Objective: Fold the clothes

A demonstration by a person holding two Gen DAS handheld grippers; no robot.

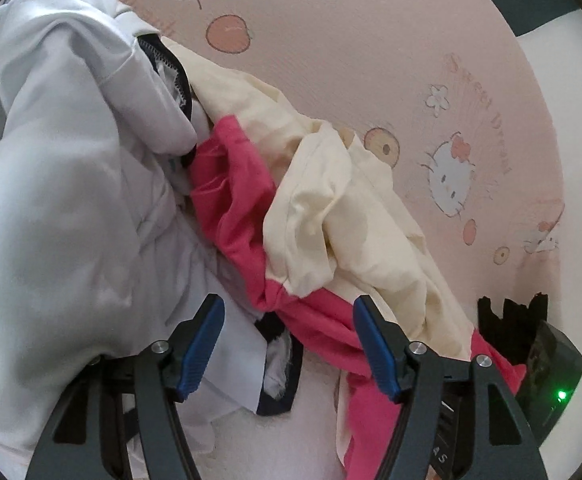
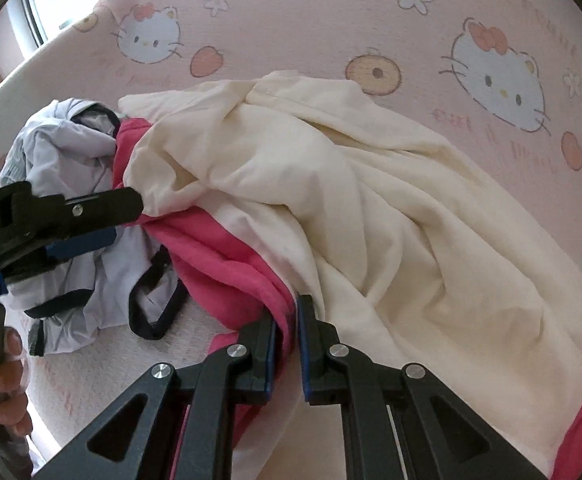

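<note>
While pinched, pink-cream garment (image 2: 331, 208) diag. far-left→near-right.

Bed sheet (image 2: 331, 12): pale pink, printed with white cartoon cat faces, flowers, orange fruit, faded pink lettering. Centre of frame: cream garment (image 2: 331, 184) with hot-pink panels. Left: white garment (image 1: 63, 168), black-trimmed edges. Left gripper (image 1: 287, 344) and right gripper (image 2: 285, 344): black, blue pads.

The white garment (image 1: 51, 184) runs off the frame edge; the pink garment (image 2: 227, 256) lies mostly buried.
</note>
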